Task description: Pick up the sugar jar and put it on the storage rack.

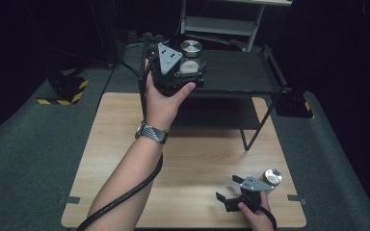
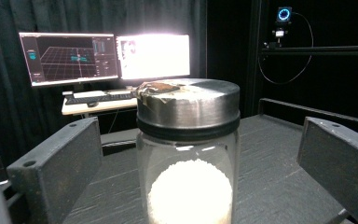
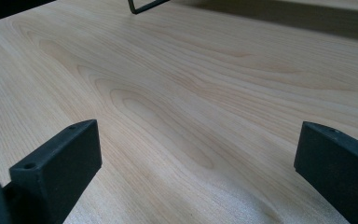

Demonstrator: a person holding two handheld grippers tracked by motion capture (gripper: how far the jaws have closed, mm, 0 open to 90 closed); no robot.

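The jar (image 2: 188,154), glass with a metal lid (image 2: 188,108) and white grains inside, stands on the black shelf (image 2: 270,154) between the jaws of the left gripper (image 1: 189,67). Both jaws are wide apart and do not touch it. The right gripper (image 1: 231,192) rests low over the table (image 3: 205,93), also open and empty. If the left jaws close off-centre, I think the jar may tip or slide on the shelf.

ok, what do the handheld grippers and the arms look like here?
Both are black: the left gripper and right gripper each carry a grey three-cornered plate, a round silver knob and blocky matt black jaws with small holes. A black cable trails along the bare left forearm, which wears a dark banded wristwatch. No sleeves visible.
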